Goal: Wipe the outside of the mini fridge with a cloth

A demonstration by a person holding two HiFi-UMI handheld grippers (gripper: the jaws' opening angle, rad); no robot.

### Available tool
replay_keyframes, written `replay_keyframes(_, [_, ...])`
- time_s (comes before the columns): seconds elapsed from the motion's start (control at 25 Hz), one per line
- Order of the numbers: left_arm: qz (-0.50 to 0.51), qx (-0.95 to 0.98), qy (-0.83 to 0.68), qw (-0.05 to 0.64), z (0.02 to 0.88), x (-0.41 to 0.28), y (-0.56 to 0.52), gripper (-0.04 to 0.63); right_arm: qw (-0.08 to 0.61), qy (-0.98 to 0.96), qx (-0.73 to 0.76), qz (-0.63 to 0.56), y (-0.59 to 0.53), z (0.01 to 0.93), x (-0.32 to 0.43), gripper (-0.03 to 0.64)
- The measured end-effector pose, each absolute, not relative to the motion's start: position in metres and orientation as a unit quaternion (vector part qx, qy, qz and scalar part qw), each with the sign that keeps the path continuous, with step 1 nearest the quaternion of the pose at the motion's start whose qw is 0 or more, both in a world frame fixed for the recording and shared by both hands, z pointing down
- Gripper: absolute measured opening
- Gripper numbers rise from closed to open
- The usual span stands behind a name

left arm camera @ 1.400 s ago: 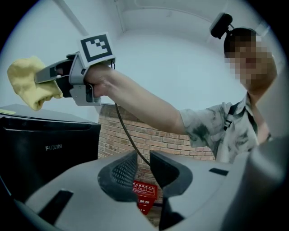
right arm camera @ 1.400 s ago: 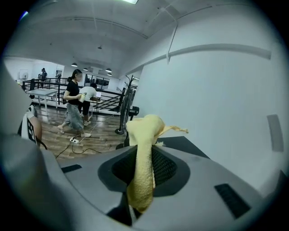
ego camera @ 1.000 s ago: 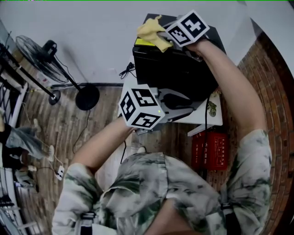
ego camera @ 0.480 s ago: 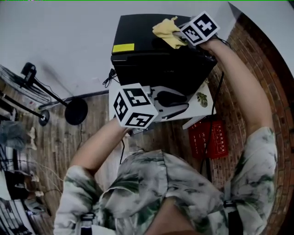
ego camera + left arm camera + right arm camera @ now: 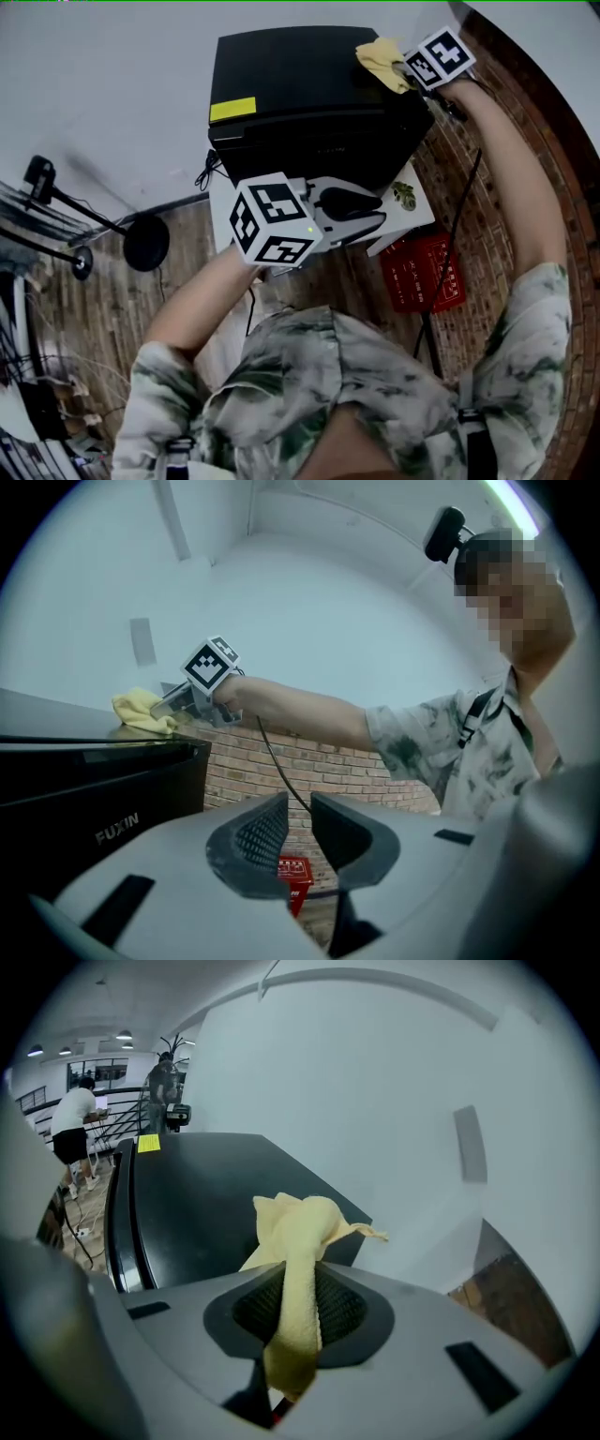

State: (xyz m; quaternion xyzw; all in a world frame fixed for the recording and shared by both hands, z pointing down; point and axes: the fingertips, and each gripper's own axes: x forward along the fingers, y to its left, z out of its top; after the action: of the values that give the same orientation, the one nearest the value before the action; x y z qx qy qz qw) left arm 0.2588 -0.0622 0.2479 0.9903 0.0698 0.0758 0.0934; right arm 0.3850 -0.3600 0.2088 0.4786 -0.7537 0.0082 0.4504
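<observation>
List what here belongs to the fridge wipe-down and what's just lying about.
Job:
- mini fridge
- yellow cloth, on the fridge top, pinched in the right gripper
- left gripper, empty, jaws slightly apart, held in front of the fridge

Lying about:
- red box on the floor
- black floor stand by the wall
- white table under the fridge
</observation>
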Motion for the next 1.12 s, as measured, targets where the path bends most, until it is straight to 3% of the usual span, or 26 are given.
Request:
replay_keyframes(0.2, [0.077,0.990,0.074,0.096,0.251,0.248,-0.070,0.080,0.426,-0.765,0.483,0.004,-0.366,0.192,0.365,0.089])
replay_keyframes(0.64, [0.078,0.991,0.060,0.091,0.252,0.226,-0.089,0.080,0.388,-0.825,0.408,-0.040,-0.397,0.162,0.213,0.088])
replay_keyframes(0.92, [0.066,0.993,0.031,0.087,0.246,0.214,-0.108,0.080,0.416,-0.847,0.325,-0.068,-0.417,0.186,0.118,0.088])
replay_keyframes(1.12, [0.066,0.994,0.019,0.091,0.250,0.216,-0.116,0.080,0.439,-0.840,0.309,-0.081,-0.428,0.197,0.112,0.089])
